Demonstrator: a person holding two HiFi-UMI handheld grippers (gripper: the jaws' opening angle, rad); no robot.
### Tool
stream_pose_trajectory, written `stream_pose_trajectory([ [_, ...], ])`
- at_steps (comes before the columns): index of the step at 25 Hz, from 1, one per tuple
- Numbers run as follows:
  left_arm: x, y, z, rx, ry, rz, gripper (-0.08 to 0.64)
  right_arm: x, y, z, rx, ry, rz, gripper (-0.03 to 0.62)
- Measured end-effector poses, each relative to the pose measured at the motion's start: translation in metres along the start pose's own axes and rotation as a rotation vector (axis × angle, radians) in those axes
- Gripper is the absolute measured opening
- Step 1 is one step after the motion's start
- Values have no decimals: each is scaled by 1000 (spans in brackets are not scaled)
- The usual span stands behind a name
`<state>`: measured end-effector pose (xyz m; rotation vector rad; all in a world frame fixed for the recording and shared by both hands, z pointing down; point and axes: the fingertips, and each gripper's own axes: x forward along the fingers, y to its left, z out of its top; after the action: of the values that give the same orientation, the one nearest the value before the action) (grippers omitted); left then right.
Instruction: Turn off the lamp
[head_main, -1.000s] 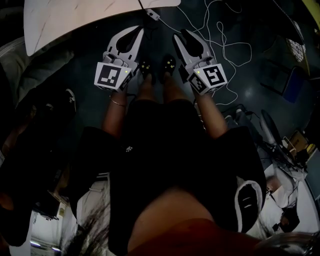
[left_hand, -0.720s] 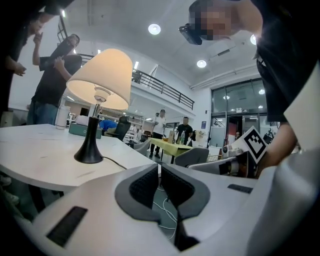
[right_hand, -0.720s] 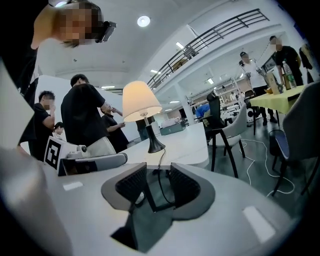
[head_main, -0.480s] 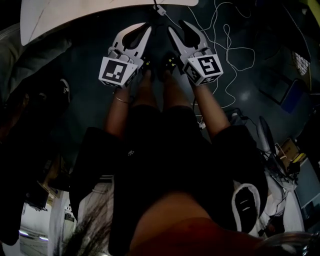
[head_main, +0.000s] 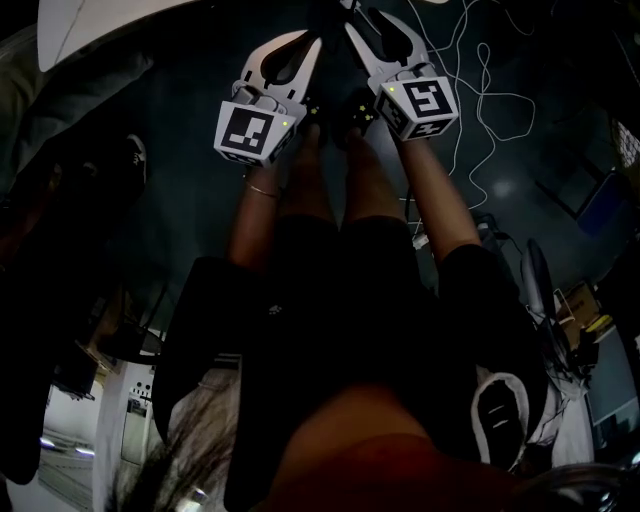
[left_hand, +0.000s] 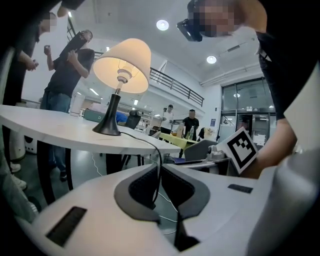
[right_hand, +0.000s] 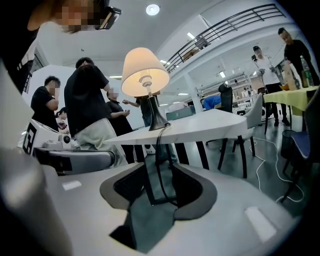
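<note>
The lamp stands lit on a white table (left_hand: 60, 132), with a pale shade (left_hand: 122, 65) and a black flared base (left_hand: 107, 125). Its black cord (left_hand: 150, 145) leaves the base and drops over the table edge. My left gripper (left_hand: 159, 169) points at that cord with its tips together, holding nothing. My right gripper (right_hand: 159, 172) is opening; through the gap I see the hanging cord (right_hand: 159, 150), untouched, and the lamp shade (right_hand: 145, 70) above it. In the head view, the left gripper (head_main: 308, 45) and the right gripper (head_main: 368, 22) reach side by side toward the table (head_main: 90, 25).
Several people stand behind the table, one in black (right_hand: 90, 100) and one near the lamp (left_hand: 65, 80). White cables (head_main: 480, 90) loop over the dark floor. A chair (right_hand: 250, 125) stands to the table's right. My own shoes (head_main: 355, 110) are below the grippers.
Both grippers have moved up the head view toward the table edge. The right jaws have spread apart; the left jaws look the same.
</note>
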<state>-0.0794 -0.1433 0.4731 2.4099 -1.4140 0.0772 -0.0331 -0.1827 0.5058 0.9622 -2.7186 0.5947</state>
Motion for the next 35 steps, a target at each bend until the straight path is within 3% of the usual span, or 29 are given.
stream_pose_trajectory([
  [7,-4,13,-15,8,13,51,9,25,-13,-21,10,35,-27,140],
  [10,-7,17,-18,19,0,65,8,27,-17,-26,19,40,-27,63],
  [14,-5,16,-21,34,42,53,6,25,-14,-18,24,28,2,21],
  [29,21,-11,-43,84,99,-52,9,-22,-3,33,339,-101,203,17],
  [35,33,-18,-43,111,100,-95,11,-24,0,44,415,-128,244,17],
])
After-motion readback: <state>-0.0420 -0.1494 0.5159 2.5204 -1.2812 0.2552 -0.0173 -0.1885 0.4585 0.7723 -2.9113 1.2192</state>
